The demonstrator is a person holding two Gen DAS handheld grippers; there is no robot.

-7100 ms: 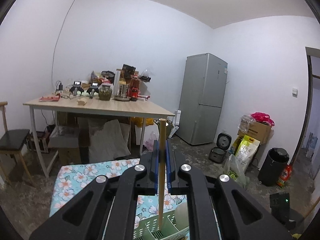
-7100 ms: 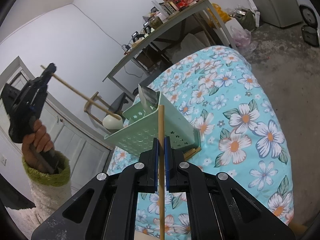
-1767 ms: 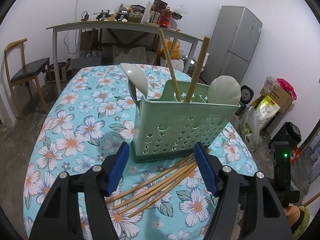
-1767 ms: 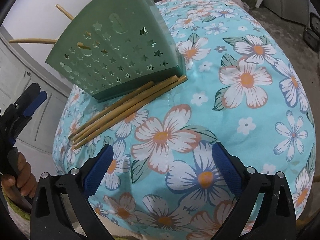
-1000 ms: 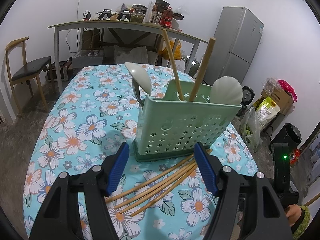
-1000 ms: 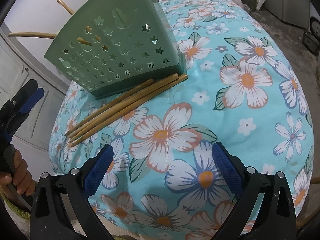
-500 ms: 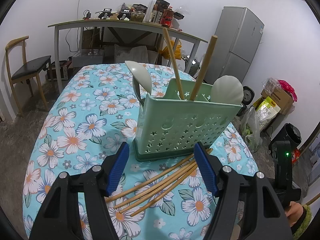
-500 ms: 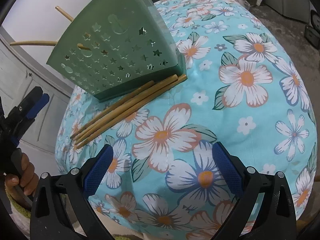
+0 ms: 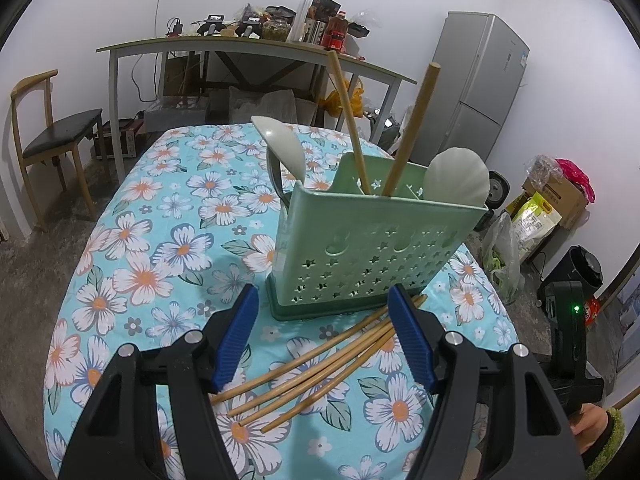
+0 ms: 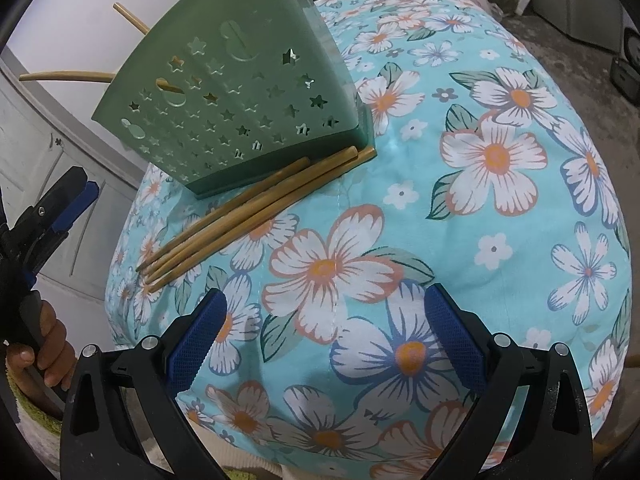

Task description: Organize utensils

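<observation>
Both the left tool (image 9: 322, 334) and the right tool (image 10: 324, 338) stand wide open and empty. Loose bamboo chopsticks (image 9: 320, 364) lie at 6 o'clock of the green plastic star-holed caddy (image 9: 372, 248).

Matt green plastic caddy (image 9: 372, 252), wooden chopsticks (image 9: 320, 376), cloth (image 9: 160, 248).

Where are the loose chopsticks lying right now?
In the left wrist view, the chopsticks lie on the floral cloth, against the green holder's base.
</observation>
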